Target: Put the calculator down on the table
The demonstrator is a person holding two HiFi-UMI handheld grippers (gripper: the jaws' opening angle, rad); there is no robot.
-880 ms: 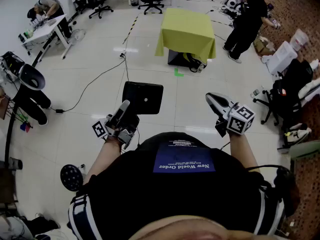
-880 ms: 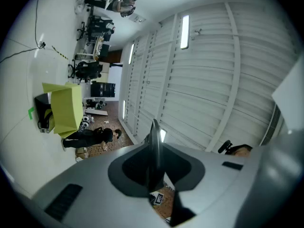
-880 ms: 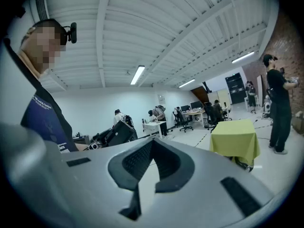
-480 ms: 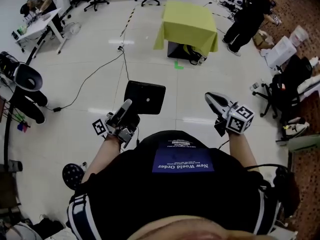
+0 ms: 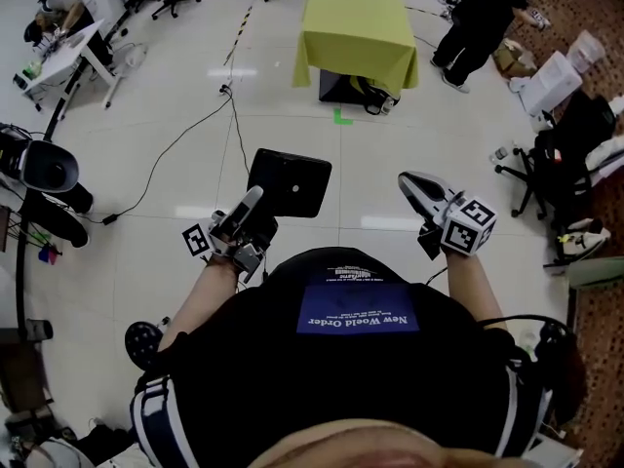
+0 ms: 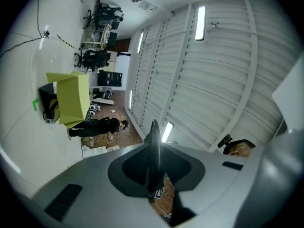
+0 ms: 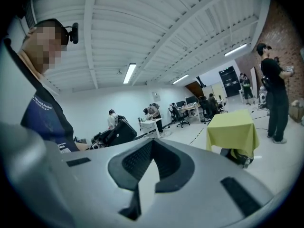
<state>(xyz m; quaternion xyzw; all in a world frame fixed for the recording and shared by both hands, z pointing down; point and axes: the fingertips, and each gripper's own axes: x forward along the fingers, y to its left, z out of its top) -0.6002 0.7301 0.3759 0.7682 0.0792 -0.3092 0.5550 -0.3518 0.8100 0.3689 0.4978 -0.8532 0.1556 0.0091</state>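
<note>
Head view, nearest first: your left gripper [image 5: 251, 206] sits just ahead of your chest on the left. Its jaws are nearly closed and clamped on the near edge of the calculator [image 5: 290, 183], a flat dark slab that sticks out fwd over the floor. The left gripper view backs this up: the slab runs edge-on btwn the two pads [image 6: 130, 167], pinched from both sides. Your right gripper [image 5: 414, 185] is level w/ it on the right and well apart. Its jaws are closed together w/ nothing btwn them, and it touches nothing.

So the calculator is in the air, not on the table [image 5: 353, 27]. That table stands far ahead across open floor, under a yellow-green cloth, w/ a dark box [image 5: 343, 84] beneath it. My read: you're in the carry, early in the task, and the set-down hasn't begun.

To do it well:
- Hold the pinch firm. You've got one edge only, so the slab will prob. swing as you walk.
- A cable [image 5: 180, 142] crosses the floor on the left; steer right of it, toward the green tape mark [image 5: 340, 117] just this side of the table.
- At the table, tip the gripper so the slab lies flat.
- Lower it until the underside rests on the cloth, then open the jaws. Don't drop it or slide it.
- The right gripper is free to steady the far edge if needed.
- A person in black [image 5: 478, 22] stands just right of the table, so approach from the near side.
</note>
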